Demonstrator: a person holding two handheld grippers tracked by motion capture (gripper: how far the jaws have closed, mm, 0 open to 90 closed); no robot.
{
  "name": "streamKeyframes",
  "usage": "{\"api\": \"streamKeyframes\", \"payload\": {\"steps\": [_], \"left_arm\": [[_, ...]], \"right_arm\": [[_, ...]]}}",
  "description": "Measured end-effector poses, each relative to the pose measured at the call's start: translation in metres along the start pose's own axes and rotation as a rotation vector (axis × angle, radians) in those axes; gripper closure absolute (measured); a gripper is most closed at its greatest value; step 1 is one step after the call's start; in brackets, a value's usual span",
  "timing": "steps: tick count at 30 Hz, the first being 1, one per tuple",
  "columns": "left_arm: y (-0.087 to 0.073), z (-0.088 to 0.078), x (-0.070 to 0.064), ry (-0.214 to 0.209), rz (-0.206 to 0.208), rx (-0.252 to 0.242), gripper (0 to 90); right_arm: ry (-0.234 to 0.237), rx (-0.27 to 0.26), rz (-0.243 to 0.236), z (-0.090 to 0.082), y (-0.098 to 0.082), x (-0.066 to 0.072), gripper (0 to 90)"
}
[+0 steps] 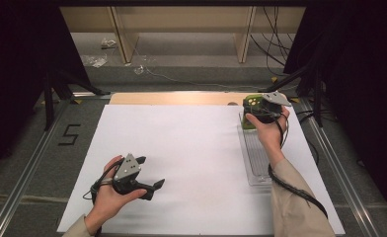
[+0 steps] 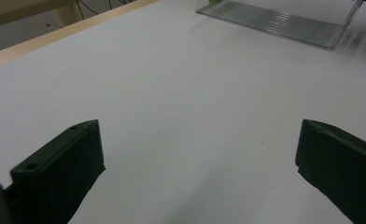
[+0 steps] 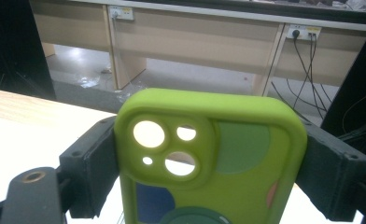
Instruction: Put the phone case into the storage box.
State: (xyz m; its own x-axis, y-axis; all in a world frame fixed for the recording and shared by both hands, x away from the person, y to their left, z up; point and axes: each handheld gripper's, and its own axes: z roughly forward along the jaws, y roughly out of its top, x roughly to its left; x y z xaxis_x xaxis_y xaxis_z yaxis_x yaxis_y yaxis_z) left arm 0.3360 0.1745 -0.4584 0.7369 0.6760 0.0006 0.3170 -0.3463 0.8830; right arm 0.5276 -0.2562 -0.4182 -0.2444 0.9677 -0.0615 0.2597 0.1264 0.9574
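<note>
The lime-green soft-looking phone case with round camera cut-outs and darker green, blue and pink patches [image 3: 209, 163] stands upright between the jaws of the right gripper [image 3: 209, 158], which press on its two long edges just below the camera corner. In the high view the case [image 1: 251, 102] is held above the far end of the clear ribbed plastic tray [image 1: 254, 158] at the right side of the table, with the right hand [image 1: 266, 129] wrapped around the gripper [image 1: 258, 109].

Judging by its rounded, matt rim, the case is probably a light, flexible shell with nothing inside: light shows through the lens holes. An empty shell of this kind may bow inward if squeezed hard across its width, so a moderate grip on the thick side rims looks best, as it is taken now, near the stiffer camera block. The surface seems grippy rather than slick, and it should not break if dropped.

The left gripper [image 1: 149, 178] rests low over the white paper sheet [image 1: 191, 148] covering the table, well apart from the tray, with its jaws wide apart and nothing between them; the left hand [image 1: 110, 190] holds it.
</note>
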Motion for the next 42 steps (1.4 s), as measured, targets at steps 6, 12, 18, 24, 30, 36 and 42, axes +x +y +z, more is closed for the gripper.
{"api": "streamKeyframes", "payload": {"steps": [6,12,18,24,30,36,42], "left_arm": [[-0.0001,0.0000,0.0000,0.000,-0.001,-0.001,0.5],[-0.0002,0.0000,0.0000,-0.001,0.000,0.002,0.5],[-0.0002,0.0001,0.0000,0.000,0.000,0.001,0.5],[-0.0002,0.0000,0.0000,-0.001,-0.001,0.001,0.5],[-0.0002,0.0001,-0.0001,0.000,0.000,0.002,0.5],[-0.0003,0.0003,-0.0002,-0.001,0.001,0.002,0.5],[-0.0006,0.0005,-0.0001,-0.002,0.000,0.002,0.5]], "right_arm": [[0.000,0.006,0.000,0.0016,-0.0014,0.0004,16.8],[-0.003,0.014,0.001,0.0030,-0.0034,-0.0004,16.8],[-0.005,0.020,0.001,0.0044,-0.0055,-0.0010,16.8],[-0.009,0.022,0.003,0.0051,-0.0070,-0.0020,16.8],[-0.011,0.019,0.002,0.0055,-0.0076,-0.0014,16.7],[-0.015,0.013,0.001,0.0065,-0.0083,-0.0005,16.6],[-0.018,0.009,-0.004,0.0086,-0.0085,0.0007,16.5]]}}
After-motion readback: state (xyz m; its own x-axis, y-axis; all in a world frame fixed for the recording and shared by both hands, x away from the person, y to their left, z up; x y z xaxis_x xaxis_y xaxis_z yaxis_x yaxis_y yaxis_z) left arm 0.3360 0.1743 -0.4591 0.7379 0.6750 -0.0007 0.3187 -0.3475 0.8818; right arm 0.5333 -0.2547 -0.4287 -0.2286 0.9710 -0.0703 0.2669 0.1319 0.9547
